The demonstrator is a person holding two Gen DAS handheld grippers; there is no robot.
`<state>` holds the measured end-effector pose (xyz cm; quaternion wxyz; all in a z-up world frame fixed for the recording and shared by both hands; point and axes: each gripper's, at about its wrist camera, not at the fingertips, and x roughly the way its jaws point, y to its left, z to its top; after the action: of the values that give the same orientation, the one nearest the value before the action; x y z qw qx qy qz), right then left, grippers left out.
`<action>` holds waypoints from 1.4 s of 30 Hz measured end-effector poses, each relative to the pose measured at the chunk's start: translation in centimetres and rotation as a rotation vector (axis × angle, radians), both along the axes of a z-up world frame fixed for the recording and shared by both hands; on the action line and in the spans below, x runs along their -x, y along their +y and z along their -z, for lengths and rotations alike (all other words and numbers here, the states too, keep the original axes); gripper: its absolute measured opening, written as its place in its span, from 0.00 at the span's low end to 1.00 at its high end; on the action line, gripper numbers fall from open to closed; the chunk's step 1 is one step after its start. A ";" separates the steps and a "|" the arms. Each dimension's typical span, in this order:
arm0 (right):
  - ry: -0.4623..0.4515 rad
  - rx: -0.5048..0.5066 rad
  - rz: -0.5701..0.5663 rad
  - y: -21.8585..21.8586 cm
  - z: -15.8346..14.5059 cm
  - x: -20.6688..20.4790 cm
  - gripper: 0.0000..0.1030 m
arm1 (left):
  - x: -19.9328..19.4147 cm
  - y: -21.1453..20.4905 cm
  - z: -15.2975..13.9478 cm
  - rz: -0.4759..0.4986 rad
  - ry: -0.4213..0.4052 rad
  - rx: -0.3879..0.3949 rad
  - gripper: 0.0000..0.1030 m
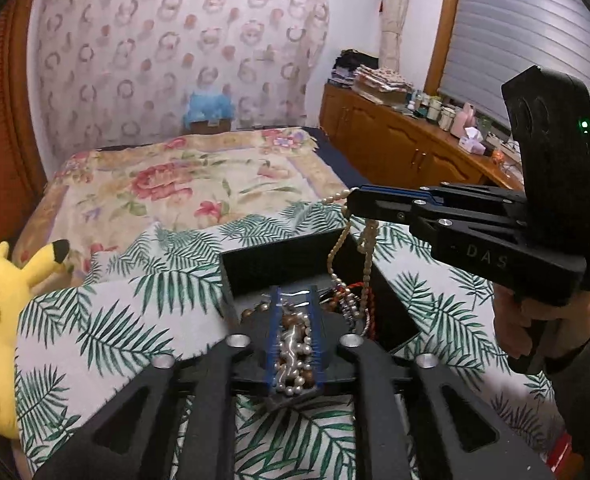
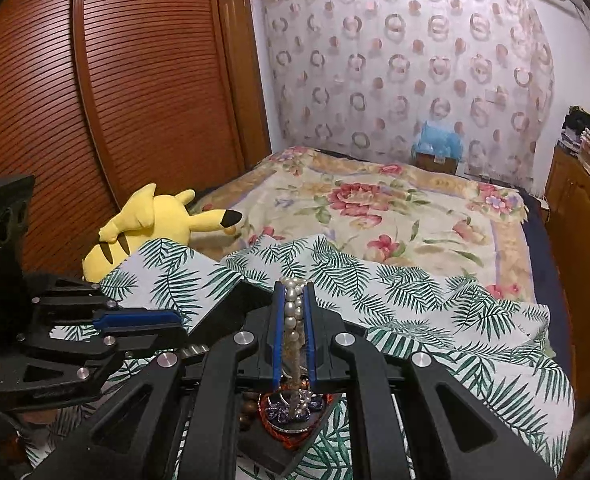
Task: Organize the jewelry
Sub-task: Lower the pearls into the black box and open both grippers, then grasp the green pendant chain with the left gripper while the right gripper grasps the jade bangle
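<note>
A black open box (image 1: 295, 264) stands on the palm-leaf cloth (image 1: 107, 320) and holds a tangle of jewelry. My right gripper (image 1: 353, 200) is shut on a pearl necklace (image 1: 365, 240), which hangs in strands down into the box. In the right wrist view the pearls (image 2: 293, 312) sit pinched between the blue pads of the right gripper (image 2: 293, 292), with the box (image 2: 291, 440) and a dark beaded piece (image 2: 291, 404) below. My left gripper (image 1: 293, 300) is low over the box, its jaws closed around pearls and brown beads (image 1: 293, 352). It also shows in the right wrist view (image 2: 175, 322).
A yellow Pikachu plush (image 2: 151, 224) lies at the cloth's left edge beside a wooden slatted wardrobe (image 2: 95, 100). A floral blanket (image 1: 191, 184) covers the bed beyond. A wooden dresser (image 1: 395, 148) with bottles and folded clothes runs along the right wall.
</note>
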<state>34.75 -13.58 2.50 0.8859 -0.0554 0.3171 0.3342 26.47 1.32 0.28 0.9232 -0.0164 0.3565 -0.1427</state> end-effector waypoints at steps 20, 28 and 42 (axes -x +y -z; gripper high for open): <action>0.017 0.023 0.025 -3.4 3.2 8.4 0.11 | 6.6 1.1 2.3 -0.082 -0.022 -0.076 0.84; 0.059 0.056 0.044 -4.9 6.1 13.3 0.14 | 9.9 1.0 4.0 -0.080 0.001 -0.066 0.84; 0.170 0.177 0.008 -3.3 9.0 16.9 0.31 | 15.2 -0.3 4.9 -0.031 -0.004 -0.056 0.84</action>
<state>17.84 -16.84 -6.54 0.8488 -0.1035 0.4197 0.3046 11.30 1.07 -4.62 0.9262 0.0043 0.3580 -0.1183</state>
